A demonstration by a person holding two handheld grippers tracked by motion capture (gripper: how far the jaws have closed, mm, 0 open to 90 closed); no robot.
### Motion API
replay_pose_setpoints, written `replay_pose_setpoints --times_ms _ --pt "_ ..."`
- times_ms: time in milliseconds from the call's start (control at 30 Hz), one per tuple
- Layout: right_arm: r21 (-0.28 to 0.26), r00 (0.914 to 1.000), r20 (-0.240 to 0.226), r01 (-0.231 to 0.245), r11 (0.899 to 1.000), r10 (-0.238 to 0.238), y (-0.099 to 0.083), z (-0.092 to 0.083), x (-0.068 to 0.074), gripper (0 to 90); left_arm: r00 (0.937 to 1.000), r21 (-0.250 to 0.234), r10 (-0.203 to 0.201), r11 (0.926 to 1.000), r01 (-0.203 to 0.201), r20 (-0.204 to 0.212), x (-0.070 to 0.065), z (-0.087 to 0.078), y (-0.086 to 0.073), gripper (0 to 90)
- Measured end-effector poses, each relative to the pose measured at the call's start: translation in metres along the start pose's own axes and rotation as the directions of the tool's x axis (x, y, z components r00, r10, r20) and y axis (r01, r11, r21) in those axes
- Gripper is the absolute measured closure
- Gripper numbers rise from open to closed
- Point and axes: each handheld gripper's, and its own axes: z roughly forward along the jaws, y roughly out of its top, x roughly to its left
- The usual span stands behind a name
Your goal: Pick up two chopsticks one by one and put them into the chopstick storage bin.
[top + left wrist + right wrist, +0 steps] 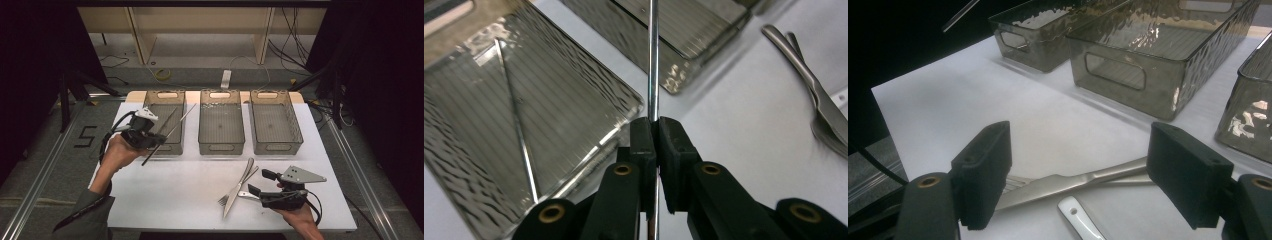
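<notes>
The left gripper [142,131] is held above the near end of the left bin [176,146], and its jaws are clamped on a thin metal chopstick [653,60]. In the left gripper view the chopstick is seen pinched between the two pads, passing through them and running straight out ahead of the jaws, over the gap between the left bin and the middle bin [689,30]. In the high view the rod is seen tilted, one end pointing back toward the near left of the surface [175,200], the other reaching out over the left bin. A second chopstick [516,115] is seen lying on the floor of the left bin, to the left of the jaws and below them.

The right gripper [257,182] is held low at the near right of the surface, with its jaws standing wide apart and nothing pressed between them. A table knife [1073,181] is seen lying on the surface just ahead of these jaws, crossing the gap between them, with a fork [235,189] crossed beneath it. A white handle [1080,219] is seen below the knife, nearer to the jaws. The right bin [276,122] stands well beyond them.
</notes>
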Motion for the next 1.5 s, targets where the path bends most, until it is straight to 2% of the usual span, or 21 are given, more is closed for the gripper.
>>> replay_pose_setpoints --times_ms 133,300,500,633,1000,1167,1200,1233,1433,1500 --pt "0.002 1.0 0.001 -0.005 1.0 0.005 0.0 0.0 0.0 27.0 0.9992 -0.005 -0.014 0.9999 0.014 -0.039 0.012 -0.002 0.011 84.7" --pt "0.001 1.0 -0.001 -0.001 1.0 0.001 0.0 0.0 0.0 27.0 0.9957 -0.029 -0.063 0.9977 0.061 -0.068 0.029 -0.001 0.022 84.8" --pt "0.001 1.0 -0.001 -0.006 1.0 0.006 0.0 0.0 0.0 27.0 0.9897 -0.061 -0.11 0.9926 0.105 -0.092 0.048 0.005 0.03 84.7" --pt "0.001 1.0 -0.003 -0.006 1.0 0.006 0.0 0.0 0.0 27.0 0.9832 -0.079 -0.145 0.9875 0.136 -0.111 0.059 0.013 0.032 84.7" --pt "-0.002 0.9999 -0.01 -0.007 1.0 0.007 0.0 0.0 0.0 27.0 0.9672 -0.101 -0.206 0.976 0.193 -0.148 0.077 0.031 0.028 84.7" --pt "-0.003 0.9999 -0.01 -0.007 1.0 0.007 0.0 -0.001 0.0 27.0 0.9636 -0.105 -0.214 0.9744 0.199 -0.16 0.081 0.036 0.023 84.7" --pt "-0.002 0.9999 -0.009 -0.009 1.0 0.009 0.0 0.0 0.0 27.0 0.9619 -0.109 -0.223 0.9722 0.207 -0.158 0.082 0.037 0.022 84.7" --pt "-0.002 0.9999 -0.009 -0.006 1.0 0.006 0.0 0.0 0.0 27.0 0.9628 -0.104 -0.222 0.9727 0.207 -0.155 0.083 0.039 0.021 84.7" --pt "-0.002 0.9999 -0.009 -0.007 1.0 0.007 0.0 0.0 0.0 27.0 0.9586 -0.097 -0.224 0.9729 0.21 -0.176 0.087 0.044 0.013 84.7" --pt "-0.002 0.9999 -0.01 -0.006 1.0 0.006 0.0 0.0 0.0 27.0 0.9562 -0.099 -0.234 0.9707 0.219 -0.176 0.088 0.046 0.011 84.7"
